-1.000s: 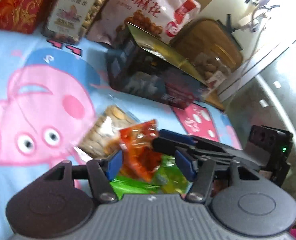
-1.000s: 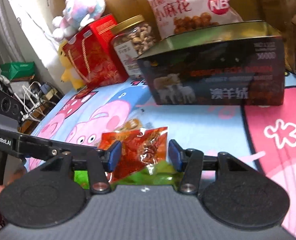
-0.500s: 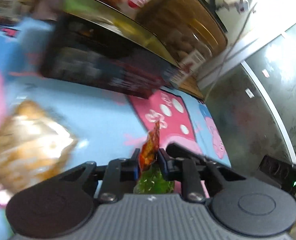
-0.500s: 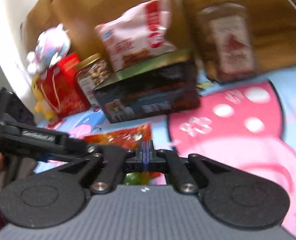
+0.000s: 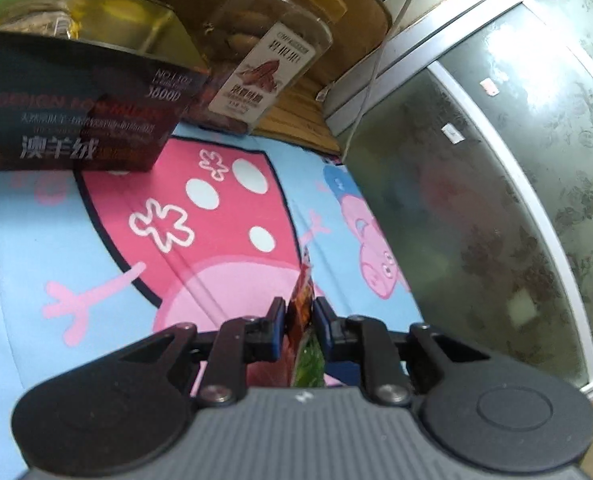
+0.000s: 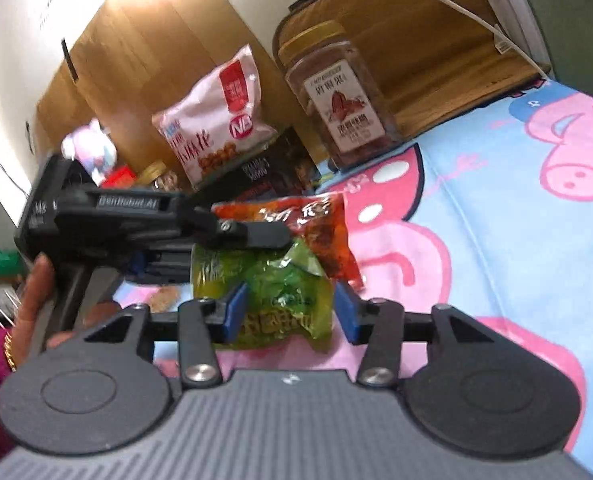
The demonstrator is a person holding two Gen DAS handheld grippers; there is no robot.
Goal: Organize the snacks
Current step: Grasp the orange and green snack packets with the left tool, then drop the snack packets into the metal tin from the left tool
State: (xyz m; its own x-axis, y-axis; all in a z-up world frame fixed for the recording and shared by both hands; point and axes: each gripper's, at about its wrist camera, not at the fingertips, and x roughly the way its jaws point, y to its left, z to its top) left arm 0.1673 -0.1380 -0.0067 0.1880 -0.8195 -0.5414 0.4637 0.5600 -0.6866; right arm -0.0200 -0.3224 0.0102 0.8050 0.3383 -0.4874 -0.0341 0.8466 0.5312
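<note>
Left gripper (image 5: 299, 322) pinches the red snack packet (image 5: 301, 312) edge-on between its blue pads, jaws nearly together; that view shows only the packet's thin edge, with a sliver of the green snack packet (image 5: 310, 364) below it, both lifted above the Peppa Pig sheet (image 5: 36, 240).

Right wrist view gives what the left cannot: the red packet (image 6: 324, 224) seen flat, printed face visible, held from the left by the left gripper (image 6: 284, 236); the green packet (image 6: 272, 292) hangs just under and in front of the red one, overlapping it; whether the left gripper also grips the green one, cannot tell.

Right gripper (image 6: 290, 312) is spread wide, its blue pads (image 6: 234, 312) either side of the green packet, not pressing it; person's left hand (image 6: 36, 292) on the left gripper's handle shows only here.

Further back, left view: dark tin box (image 5: 76, 112) with a gold top resting on the sheet, square clear jar (image 5: 264, 48) with a white label just beside it, frosted patterned glass door (image 5: 516, 180) to the right.

Right view, same box (image 6: 272, 172) mostly hidden behind the left gripper; the jar (image 6: 336, 96) stands upright with a gold lid; pink bag of fried dough twists (image 6: 216, 120) leans behind the box; smaller nut jar (image 6: 162, 176), red box (image 6: 118, 174) and blurred plush toy (image 6: 90, 148) beyond; wooden panel (image 6: 144, 52) at the back.
</note>
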